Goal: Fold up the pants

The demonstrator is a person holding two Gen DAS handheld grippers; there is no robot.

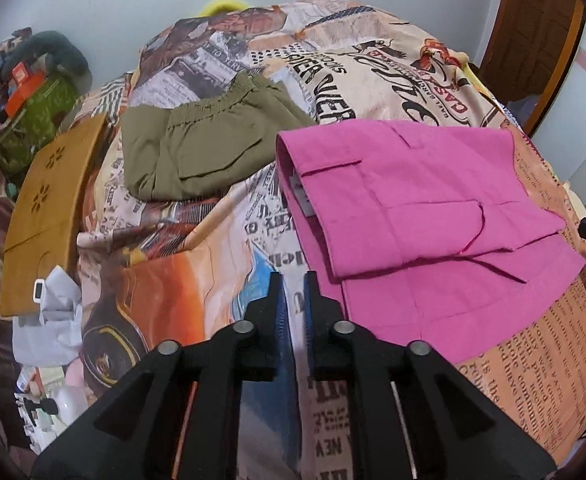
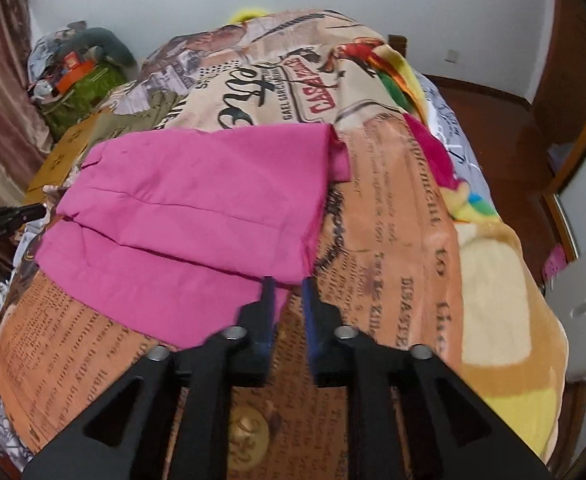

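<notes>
At the far left of the left wrist view a mustard-yellow folded garment (image 1: 49, 216) is seen lying at the edge of the bed, with a cluttered green bag (image 1: 33, 120) beyond it near the wall. Next to the right, olive-green pants (image 1: 205, 148) are laid in a loose fold on the newspaper-print bedspread (image 1: 197, 240), elastic waistband uppermost. Further right the pink pants (image 1: 425, 216) are found folded over on themselves on the same bedspread, an upper layer resting on a lower one, with a pocket flap visible near the left fold. The left gripper (image 1: 293, 284) is held just above the bedspread, near the lower left corner of the pink pants; its fingers are set a narrow gap apart and nothing is held between them. In the right wrist view the pink pants (image 2: 197, 208) are seen across the left and centre, their right edge partly rumpled. The right gripper (image 2: 289, 286) is positioned at the lower right corner of the pink pants; its jaws are narrowly parted, the left fingertip overlapping the fabric edge, and no cloth is seen pinched between them. To the right a fleece blanket (image 2: 501, 300) in yellow and cream is draped over the bed's side, and a wooden floor (image 2: 485, 108) is visible beyond.
</notes>
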